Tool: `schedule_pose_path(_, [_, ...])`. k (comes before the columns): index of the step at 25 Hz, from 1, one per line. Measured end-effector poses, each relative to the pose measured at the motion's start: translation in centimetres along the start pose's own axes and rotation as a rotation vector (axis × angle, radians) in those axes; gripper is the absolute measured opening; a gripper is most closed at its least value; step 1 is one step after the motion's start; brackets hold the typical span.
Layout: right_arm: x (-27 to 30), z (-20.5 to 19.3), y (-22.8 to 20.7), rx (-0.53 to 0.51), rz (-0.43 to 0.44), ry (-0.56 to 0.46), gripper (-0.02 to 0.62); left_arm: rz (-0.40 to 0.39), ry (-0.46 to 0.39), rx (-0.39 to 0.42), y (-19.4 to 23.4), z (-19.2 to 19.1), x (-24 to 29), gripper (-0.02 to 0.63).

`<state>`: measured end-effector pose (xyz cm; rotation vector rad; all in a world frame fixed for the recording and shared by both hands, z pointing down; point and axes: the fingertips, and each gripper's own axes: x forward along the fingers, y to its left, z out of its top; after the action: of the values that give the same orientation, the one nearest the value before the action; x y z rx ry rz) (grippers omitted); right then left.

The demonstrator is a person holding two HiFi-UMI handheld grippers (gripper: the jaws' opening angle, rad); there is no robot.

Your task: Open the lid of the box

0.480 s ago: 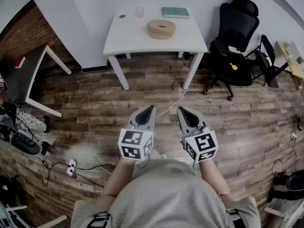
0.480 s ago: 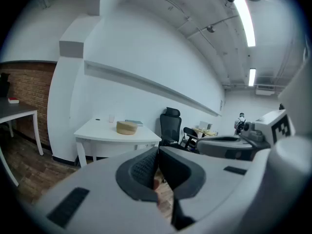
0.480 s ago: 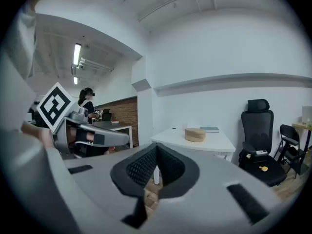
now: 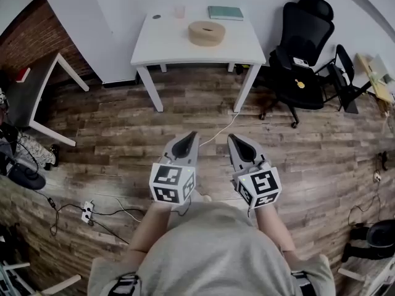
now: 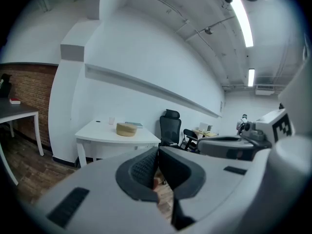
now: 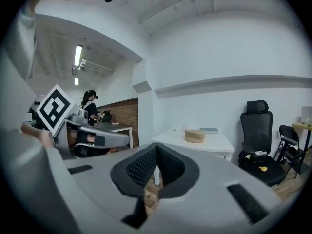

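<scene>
A round tan box (image 4: 207,32) with its lid on sits on the white table (image 4: 160,48) far ahead of me; it also shows small as the box (image 5: 126,129) in the left gripper view and the box (image 6: 195,136) in the right gripper view. My left gripper (image 4: 192,135) and right gripper (image 4: 232,138) hang side by side over the wooden floor, well short of the table. Both are shut with nothing between their jaws.
On the table stand a clear cup (image 4: 179,11), a green book (image 4: 225,13) and a small dark disc (image 4: 156,16). A black office chair (image 4: 305,54) stands right of the table. A grey desk (image 4: 37,97) is at left. Cables and a power strip (image 4: 87,211) lie on the floor.
The view has shifted slightly toward the table; both grippers sit a little higher in the head view. Their jaws stay shut.
</scene>
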<state>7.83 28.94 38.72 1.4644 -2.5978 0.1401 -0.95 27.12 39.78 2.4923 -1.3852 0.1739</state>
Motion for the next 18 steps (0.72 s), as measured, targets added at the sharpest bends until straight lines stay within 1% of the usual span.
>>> schedule_pose_path(6, [0.0, 0.0, 0.5, 0.056, 0.042, -0.006, 0.0, 0.02, -0.008, -0.014, 0.2, 0.1, -0.4, 0.008])
schedule_pose_path(11, [-0.6, -0.7, 1.0, 0.04, 0.046, 0.005, 0.0, 0.037, 0.008, -0.011, -0.1, -0.8, -1.0, 0.008])
schedule_pose_path(18, [-0.7, -1.1, 0.9, 0.055, 0.058, 0.015, 0.0, 0.056, 0.008, -0.013, -0.1, -0.9, -1.1, 0.008])
